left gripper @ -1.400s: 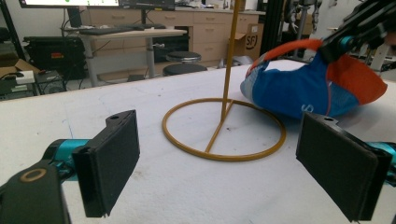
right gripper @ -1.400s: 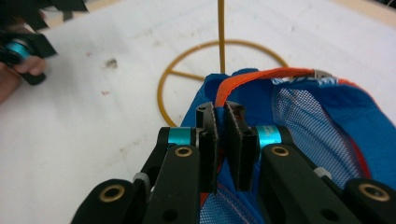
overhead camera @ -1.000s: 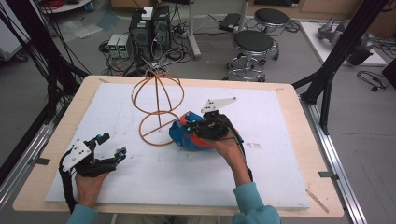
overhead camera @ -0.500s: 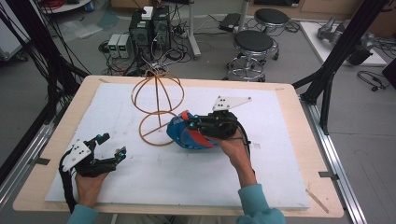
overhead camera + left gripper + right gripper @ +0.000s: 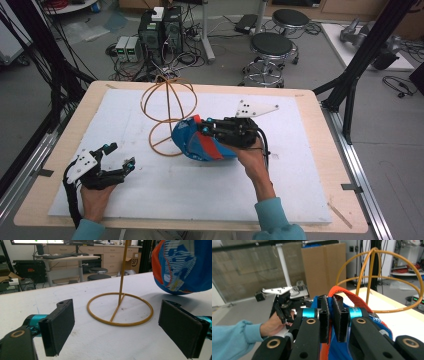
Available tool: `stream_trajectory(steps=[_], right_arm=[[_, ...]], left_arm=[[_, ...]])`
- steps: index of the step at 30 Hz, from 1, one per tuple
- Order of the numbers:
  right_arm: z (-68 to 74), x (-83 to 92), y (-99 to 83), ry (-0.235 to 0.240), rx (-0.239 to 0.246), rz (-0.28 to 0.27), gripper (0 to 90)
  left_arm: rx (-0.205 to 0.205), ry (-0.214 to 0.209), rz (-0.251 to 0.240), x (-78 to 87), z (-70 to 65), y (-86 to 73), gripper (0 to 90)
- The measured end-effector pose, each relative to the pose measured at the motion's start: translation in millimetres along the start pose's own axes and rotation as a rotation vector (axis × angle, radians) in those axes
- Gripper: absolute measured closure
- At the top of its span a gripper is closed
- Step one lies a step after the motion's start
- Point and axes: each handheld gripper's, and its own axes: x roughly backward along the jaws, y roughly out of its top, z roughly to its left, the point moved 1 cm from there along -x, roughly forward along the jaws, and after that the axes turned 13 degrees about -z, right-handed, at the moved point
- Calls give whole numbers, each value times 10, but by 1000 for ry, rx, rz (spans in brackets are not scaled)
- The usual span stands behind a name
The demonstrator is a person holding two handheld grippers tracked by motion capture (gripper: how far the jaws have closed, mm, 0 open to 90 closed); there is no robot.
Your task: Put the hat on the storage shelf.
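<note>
Now gripping cap (image 5: 200,142) by thin brim in clenched right gripper (image 5: 207,131) beside stand (image 5: 167,107), risking slip or snag; left gripper (image 5: 117,156) idling, released.

"SF" — cardboard box (image 5: 135,262) — background

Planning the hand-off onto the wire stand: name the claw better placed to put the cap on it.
Right. The right claw is shut on the cap, held beside the wire stand. The left claw is open, resting apart on the table.
</note>
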Motion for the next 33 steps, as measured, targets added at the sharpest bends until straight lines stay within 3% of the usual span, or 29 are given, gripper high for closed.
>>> stream_trajectory(steps=[7,18,33], right_arm=[[29,-12,19,47,-14,-32,850],[154,-235,141,145,-2,-37,850],[303,-822,462,225,51,-24,850]], left_arm=[[2,0,1,0,2,0,139],[4,1,-1,1,2,0,139],[7,1,-6,0,3,-1,139]])
